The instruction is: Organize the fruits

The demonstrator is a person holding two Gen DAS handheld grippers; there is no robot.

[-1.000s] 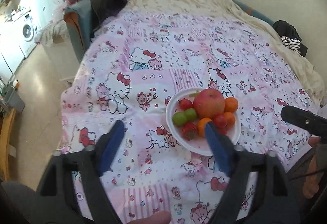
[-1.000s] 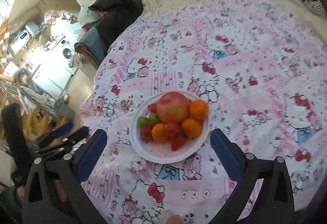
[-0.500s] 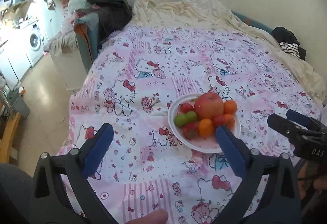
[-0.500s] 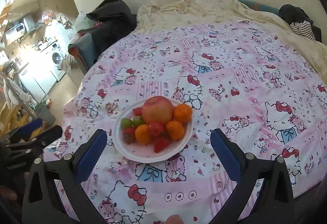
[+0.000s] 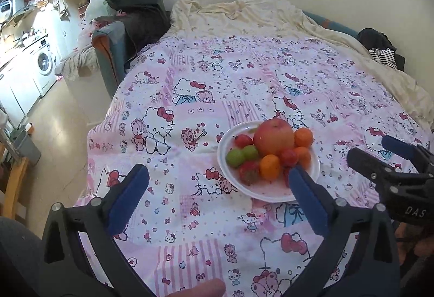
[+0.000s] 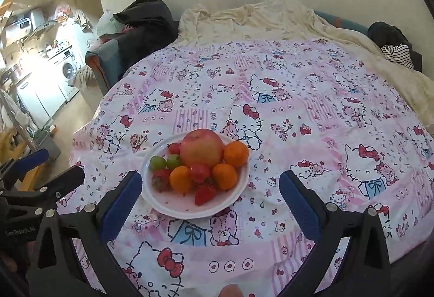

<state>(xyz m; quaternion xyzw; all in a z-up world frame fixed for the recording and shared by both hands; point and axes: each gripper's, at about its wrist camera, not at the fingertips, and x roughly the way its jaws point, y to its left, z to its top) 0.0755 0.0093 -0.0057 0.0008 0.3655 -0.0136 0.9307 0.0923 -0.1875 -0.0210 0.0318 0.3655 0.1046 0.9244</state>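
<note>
A white plate (image 5: 227,144) (image 6: 195,213) sits on the pink cartoon-cat cloth (image 5: 190,107). It holds a big red apple (image 5: 274,137) (image 6: 202,148), three oranges (image 6: 236,153), two green grapes (image 6: 158,162), small tomatoes (image 6: 200,172) and strawberries (image 6: 204,194). My left gripper (image 5: 217,171) is open wide and empty; its right fingertip overlaps the plate's near right rim. My right gripper (image 6: 211,177) is also open wide and empty, with the plate showing between its fingers. Each gripper appears at the edge of the other's view: right gripper (image 5: 370,148), left gripper (image 6: 59,165).
A cream sheet (image 5: 257,15) covers the far end by the wall. Dark clothes (image 5: 141,9) lie on a grey-blue armrest (image 5: 111,53) at the far left, striped clothing (image 5: 383,55) at the far right. The cloth's left edge drops to the floor (image 5: 59,120); a washing machine (image 5: 44,66) stands beyond.
The left gripper's jaws have spread wider. Both views have tilted up and the right one has levelled. The right gripper now reaches further into the left view.
</note>
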